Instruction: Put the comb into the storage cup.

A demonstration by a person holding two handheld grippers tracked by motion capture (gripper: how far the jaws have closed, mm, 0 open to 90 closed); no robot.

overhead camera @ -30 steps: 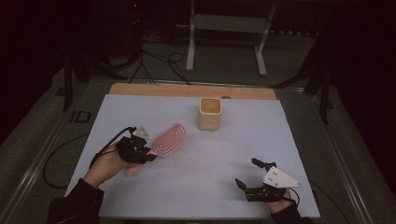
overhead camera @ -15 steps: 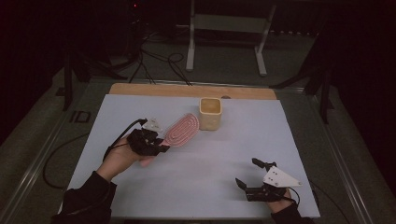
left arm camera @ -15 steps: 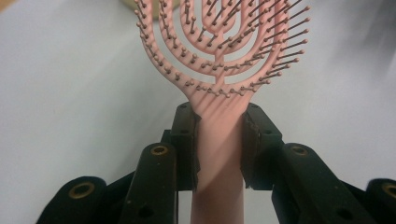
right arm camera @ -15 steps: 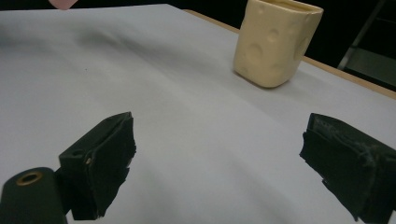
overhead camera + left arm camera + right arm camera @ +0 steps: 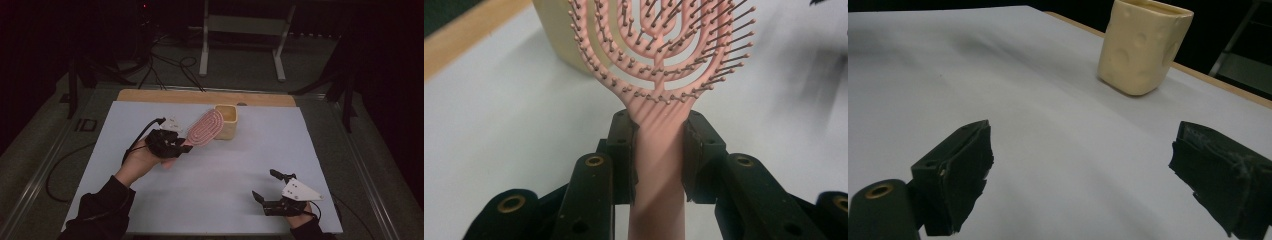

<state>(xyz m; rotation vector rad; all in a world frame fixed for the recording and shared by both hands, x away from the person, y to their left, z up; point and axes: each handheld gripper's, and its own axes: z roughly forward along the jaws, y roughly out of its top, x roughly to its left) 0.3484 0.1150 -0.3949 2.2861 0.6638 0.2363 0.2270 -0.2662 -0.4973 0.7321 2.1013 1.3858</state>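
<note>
Left of tabletop center, left tongs clench a pink hairbrush by its handle, head at the cream cup; tip it in gently. At five o'clock, right tongs rest released.

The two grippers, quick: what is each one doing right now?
Left gripper: closed on the handle of the pink hairbrush.
Right gripper: open, nothing between its jaws, resting low over the white table.
</note>
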